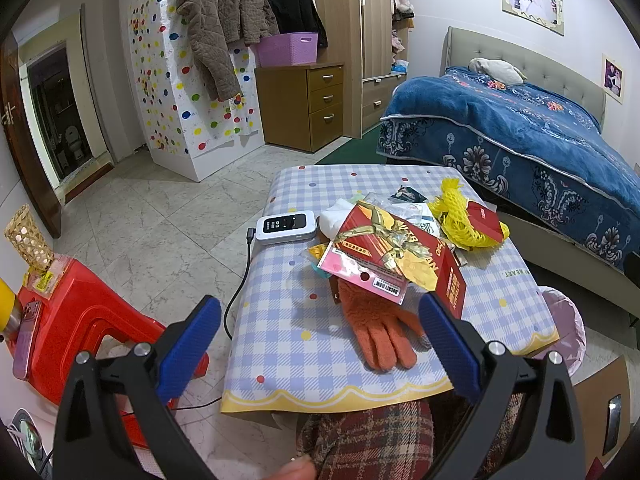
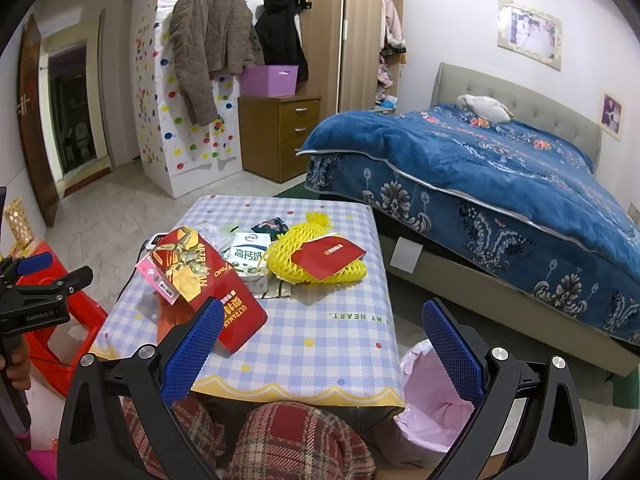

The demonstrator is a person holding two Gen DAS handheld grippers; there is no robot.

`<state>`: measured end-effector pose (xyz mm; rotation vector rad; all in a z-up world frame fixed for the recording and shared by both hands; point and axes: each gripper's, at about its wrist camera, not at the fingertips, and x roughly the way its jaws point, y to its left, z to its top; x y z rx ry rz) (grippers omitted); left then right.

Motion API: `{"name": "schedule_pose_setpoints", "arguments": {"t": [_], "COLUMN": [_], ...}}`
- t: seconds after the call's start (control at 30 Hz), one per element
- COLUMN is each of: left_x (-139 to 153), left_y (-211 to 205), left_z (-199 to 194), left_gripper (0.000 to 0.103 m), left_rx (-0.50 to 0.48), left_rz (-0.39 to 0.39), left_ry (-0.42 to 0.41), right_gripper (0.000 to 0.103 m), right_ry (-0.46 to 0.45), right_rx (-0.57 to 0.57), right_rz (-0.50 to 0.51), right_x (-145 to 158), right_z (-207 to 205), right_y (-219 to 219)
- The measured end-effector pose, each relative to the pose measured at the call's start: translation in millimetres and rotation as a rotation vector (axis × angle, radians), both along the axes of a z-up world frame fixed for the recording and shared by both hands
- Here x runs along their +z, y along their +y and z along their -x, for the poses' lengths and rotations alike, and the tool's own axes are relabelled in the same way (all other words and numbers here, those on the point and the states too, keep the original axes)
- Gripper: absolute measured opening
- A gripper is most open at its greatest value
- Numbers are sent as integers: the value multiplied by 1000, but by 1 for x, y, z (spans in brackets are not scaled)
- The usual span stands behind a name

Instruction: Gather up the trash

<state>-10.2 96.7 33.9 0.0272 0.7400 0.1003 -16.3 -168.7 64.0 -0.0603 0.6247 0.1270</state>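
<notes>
1. both claws are released and hold nothing: the left gripper (image 1: 320, 344) hovers over the near edge of the small table with a blue-and-white checked cloth (image 2: 320, 344), the right gripper (image 2: 323, 344) hangs above the near right corner.
2. the trash sits mid-table: a red printed cardboard box with gold ribbon art (image 2: 200, 272), its long axis running diagonally toward the left gripper, which looks nearer; behind it a white milk carton (image 2: 248, 258), a yellow foam fruit net (image 2: 296, 256) and a red envelope (image 2: 328, 256) on the net.
3. an orange knitted glove (image 1: 376, 328) lies partly under the box, probably not trash.
4. a bin lined with a pink plastic bag (image 2: 432, 400) stands on the floor just beside the table's right corner.
5. bedroom: a bed with a blue floral blanket (image 2: 500, 168) on the right.
</notes>
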Motion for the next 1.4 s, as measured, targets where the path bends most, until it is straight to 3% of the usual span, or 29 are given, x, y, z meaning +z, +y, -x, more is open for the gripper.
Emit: {"name": "schedule_pose_setpoints", "arguments": {"t": [0.67,0.87,1.03,1.13,1.27,1.4], "left_x": [-3,-21,-36,-43,-51,-60], "left_y": [1,12,27,30,35,40], "left_z": [-1,-5,-15,-18,-25,-34], "left_gripper": [96,96,96,96,96,96], "left_rx": [9,39,41,26,36,37], "left_rz": [-5,-28,9,10,19,26], "left_ry": [7,37,68,72,80,96], "right_gripper": [97,98,98,98,97,93], "right_ry": [-11,-22,-58,-15,29,54], "right_rx": [10,77,158,195,179,249], "right_rz": [16,-6,-60,-27,92,128], "right_x": [-4,-21,-32,-43,-64,-81], "right_z": [0,-11,-22,-31,-43,-52], "right_y": [0,12,32,46,67,86]}}
